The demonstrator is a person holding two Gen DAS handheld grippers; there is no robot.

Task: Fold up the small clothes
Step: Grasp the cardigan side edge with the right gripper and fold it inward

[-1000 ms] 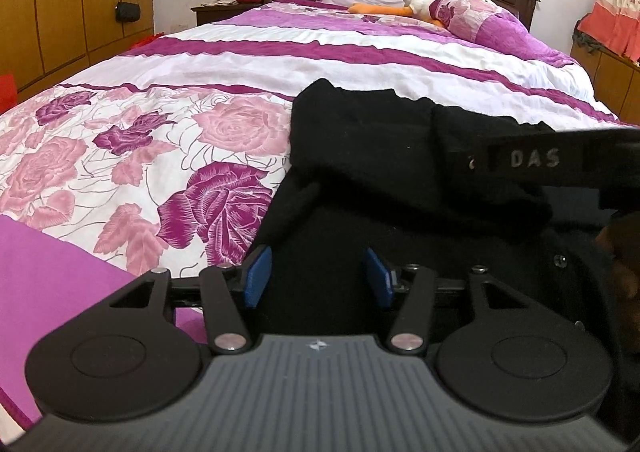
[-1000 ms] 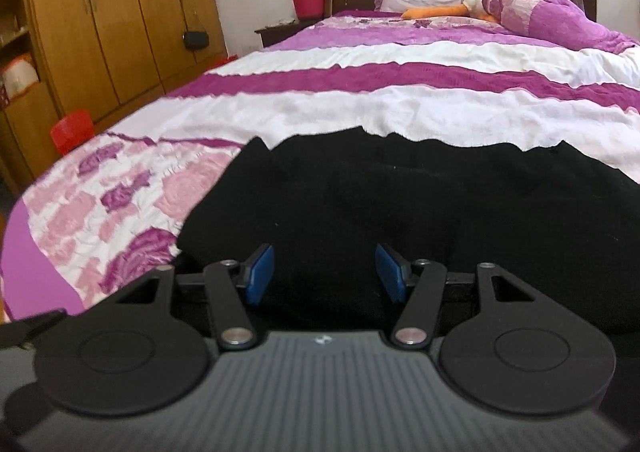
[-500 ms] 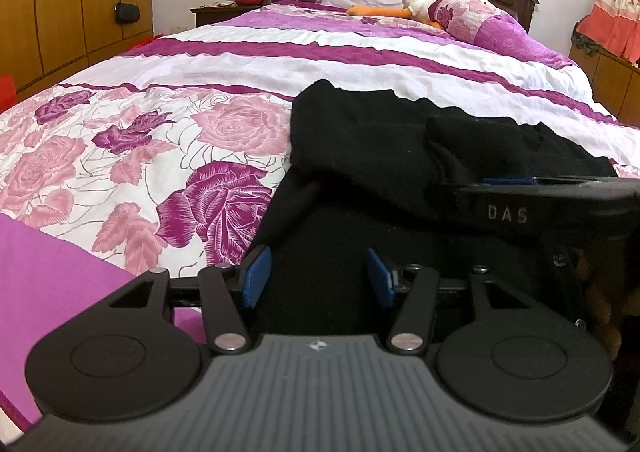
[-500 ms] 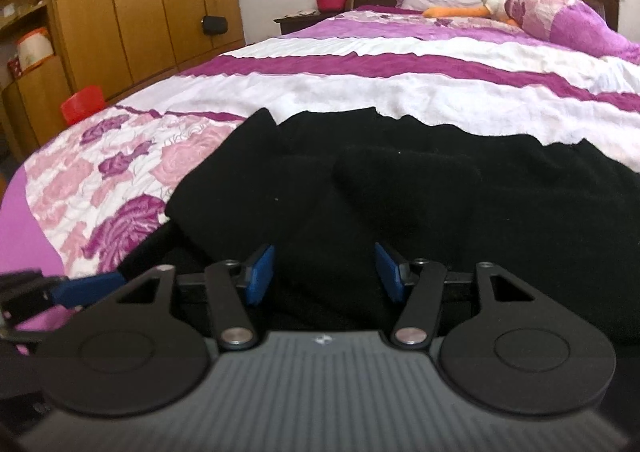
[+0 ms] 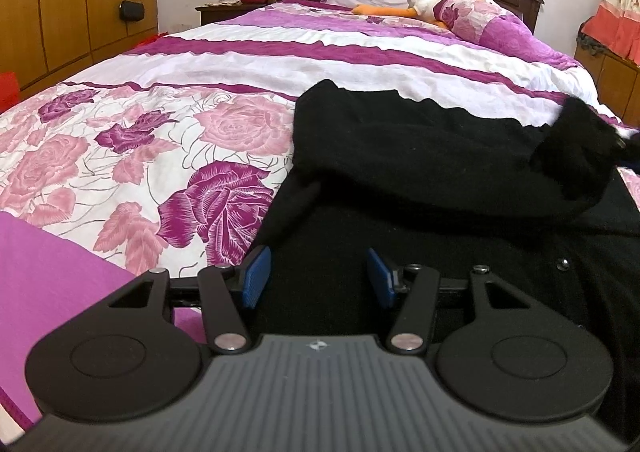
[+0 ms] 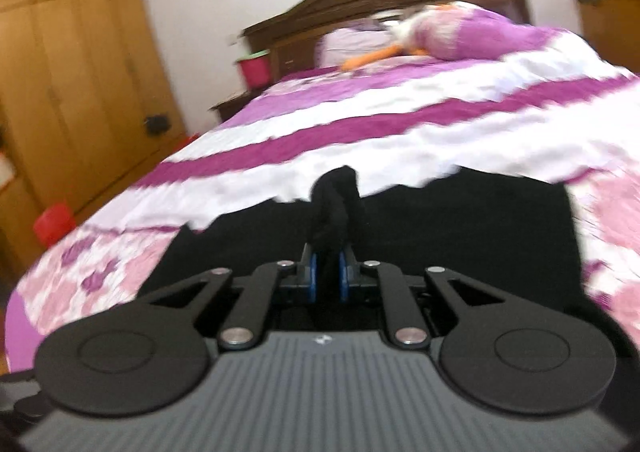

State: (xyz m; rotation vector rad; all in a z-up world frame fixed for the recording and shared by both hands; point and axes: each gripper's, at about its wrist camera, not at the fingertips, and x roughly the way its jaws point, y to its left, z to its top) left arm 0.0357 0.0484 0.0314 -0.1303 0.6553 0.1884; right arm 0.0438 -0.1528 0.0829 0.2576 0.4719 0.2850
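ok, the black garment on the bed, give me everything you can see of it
The black garment looks like soft, matte knit; one small button shows near its right side. It lies on the floral bedspread at the bed's foot end, partly folded over itself. The right gripper is shut on a bunched piece, lifted above the rest. The left gripper is open over the near part, holding nothing. Its type is unclear.
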